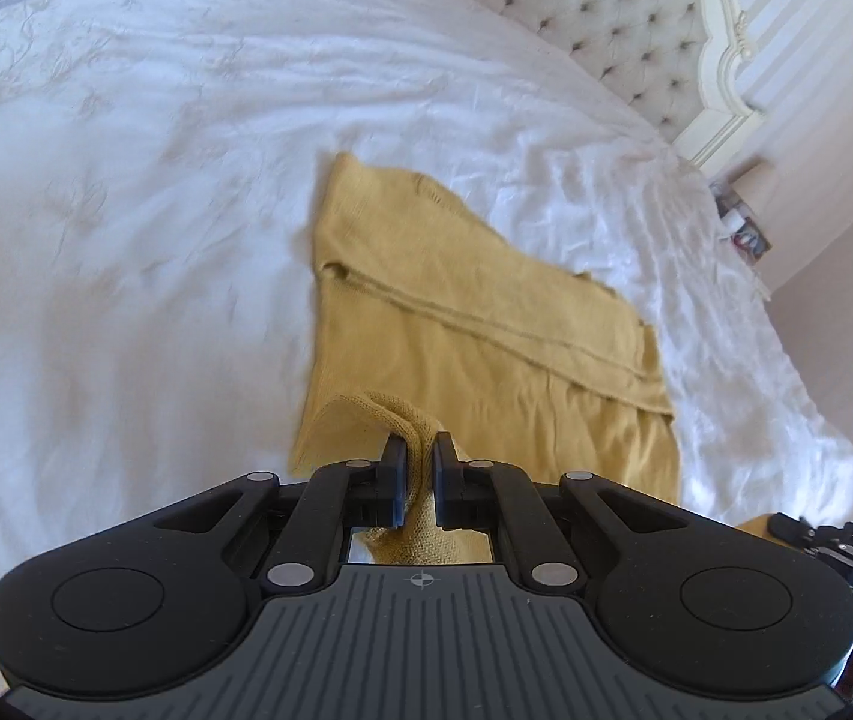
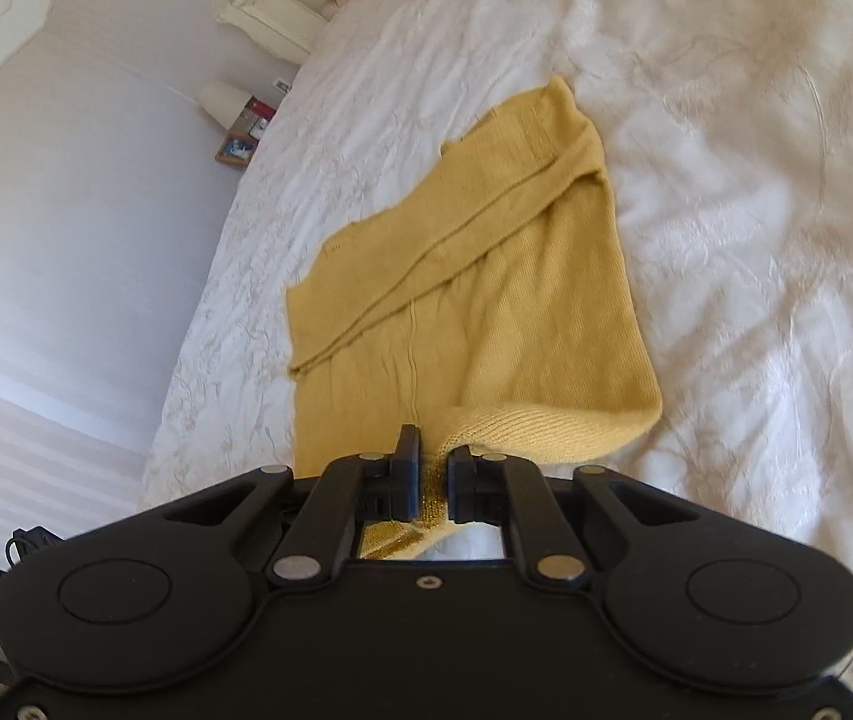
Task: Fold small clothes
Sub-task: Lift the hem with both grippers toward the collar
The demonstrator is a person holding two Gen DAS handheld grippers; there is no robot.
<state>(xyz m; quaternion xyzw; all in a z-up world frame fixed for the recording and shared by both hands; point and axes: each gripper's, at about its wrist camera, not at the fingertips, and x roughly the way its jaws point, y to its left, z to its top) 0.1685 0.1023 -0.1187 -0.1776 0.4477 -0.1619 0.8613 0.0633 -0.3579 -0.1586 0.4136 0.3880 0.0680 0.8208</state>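
Left wrist view shows our left gripper (image 1: 418, 450) pinched on the near hem of the yellow sweater (image 1: 486, 324), which lies on the white bed (image 1: 126, 180). Our right gripper (image 2: 433, 456) clamps the same hem (its ribbed edge curls up). We judge the bottom-to-top fold is starting; next we should lift both corners evenly toward the collar.

Bedspread (image 1: 126, 210) lies open around the sweater (image 1: 474, 324) — headboard (image 1: 606, 18) bounds it
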